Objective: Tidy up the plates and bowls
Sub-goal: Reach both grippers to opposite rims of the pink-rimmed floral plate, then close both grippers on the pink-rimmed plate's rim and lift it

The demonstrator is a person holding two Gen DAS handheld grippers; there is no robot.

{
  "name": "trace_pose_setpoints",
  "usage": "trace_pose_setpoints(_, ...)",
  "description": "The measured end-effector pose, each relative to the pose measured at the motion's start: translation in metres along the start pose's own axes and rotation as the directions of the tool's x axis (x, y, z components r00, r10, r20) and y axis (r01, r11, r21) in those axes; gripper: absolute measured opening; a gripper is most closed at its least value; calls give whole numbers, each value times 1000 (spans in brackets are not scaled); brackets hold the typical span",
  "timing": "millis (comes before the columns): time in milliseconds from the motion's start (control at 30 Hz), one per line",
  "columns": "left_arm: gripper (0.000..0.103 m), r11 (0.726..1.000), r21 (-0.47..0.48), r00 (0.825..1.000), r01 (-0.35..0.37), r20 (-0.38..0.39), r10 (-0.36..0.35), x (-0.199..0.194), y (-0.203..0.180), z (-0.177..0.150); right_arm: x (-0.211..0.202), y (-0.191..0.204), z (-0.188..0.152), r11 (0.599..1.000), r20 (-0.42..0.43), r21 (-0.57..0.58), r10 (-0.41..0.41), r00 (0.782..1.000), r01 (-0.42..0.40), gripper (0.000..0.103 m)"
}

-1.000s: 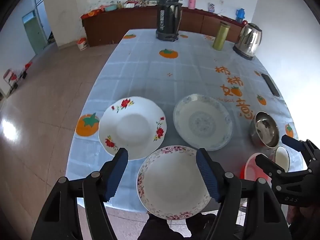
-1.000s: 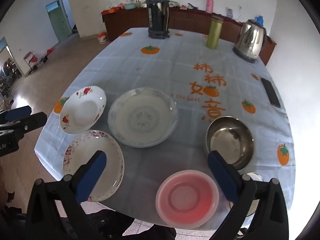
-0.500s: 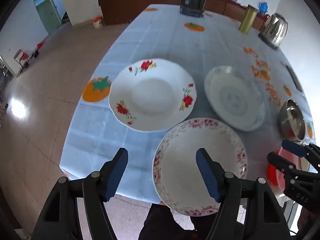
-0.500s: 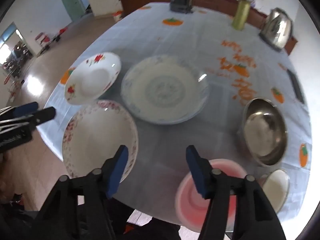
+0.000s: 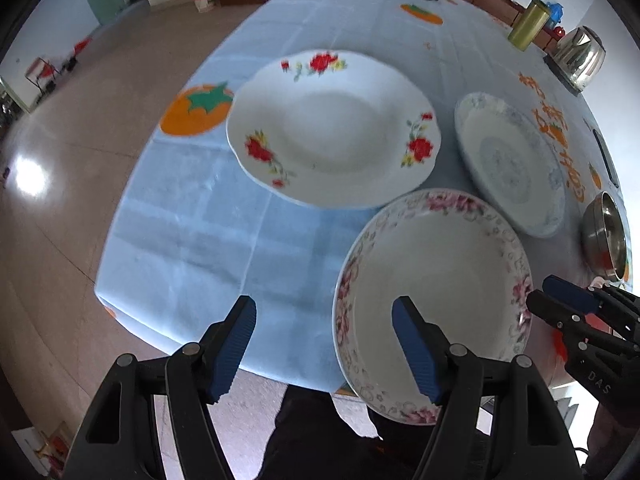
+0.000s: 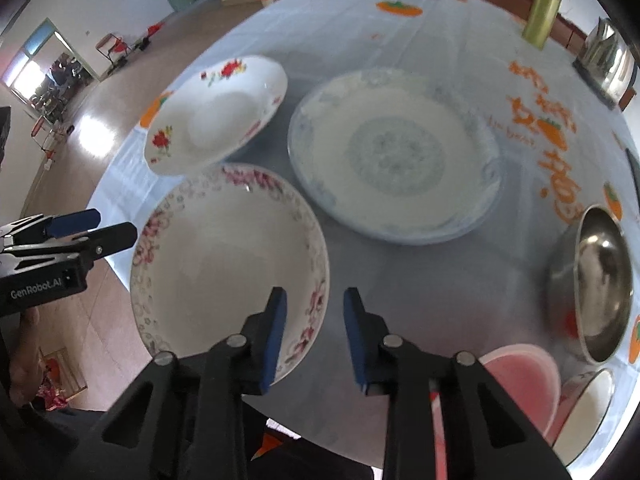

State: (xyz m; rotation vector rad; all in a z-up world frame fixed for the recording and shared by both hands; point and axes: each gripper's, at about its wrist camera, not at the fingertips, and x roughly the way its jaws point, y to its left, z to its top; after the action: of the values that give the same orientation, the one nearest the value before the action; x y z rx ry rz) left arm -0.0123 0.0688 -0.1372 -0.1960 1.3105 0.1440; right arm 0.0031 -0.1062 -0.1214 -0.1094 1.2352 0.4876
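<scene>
Right gripper (image 6: 315, 332): jaws narrowed, just been closing; the pink-flowered plate's right rim lies between the pads, contact not discernible.
Left gripper (image 5: 325, 346): jaws wide, holding nothing; right pad over the same plate's bowl.
Pink-flowered plate (image 5: 436, 280): table's near edge, overhanging it.
Red-rose plate (image 5: 334, 132): behind, rim overlapped.
Blue-patterned plate (image 6: 394, 152): farther right.
Steel bowl (image 6: 592, 280): right edge.
</scene>
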Motion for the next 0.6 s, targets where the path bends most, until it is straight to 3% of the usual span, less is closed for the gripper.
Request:
trace_pose_setpoints(167,71,1000,4,1000,20,-3,-20,4,-1,-2,1,6,-16,1000,-14,-5,6,1000,-6,22)
trace_pose_setpoints(233,55,999,15,999,37,-7,-37,7,-2,-4,-1,13,-26,1000,-15,-2,5,1000,-6,22)
trace_pose_setpoints(300,48,999,20,999,45,-23,-45,13,-2,-5,-2,18,-33,1000,-22,3,11,1000,-10,20)
trace_pose_setpoints(500,33,997,4,996,75,-56,-75,28,-1,-8,2,32,-58,999,-36,31,28,999,-27,15)
trace_pose_setpoints(533,27,997,0,995,77,-58,-77,29,0,-8,2,29,-56,999,-38,33,35,999,-34,15)
trace_pose_setpoints(600,25,997,-5,995,78,-61,-78,30,3,-8,4,21,-48,999,-38,34,43,998,-42,13)
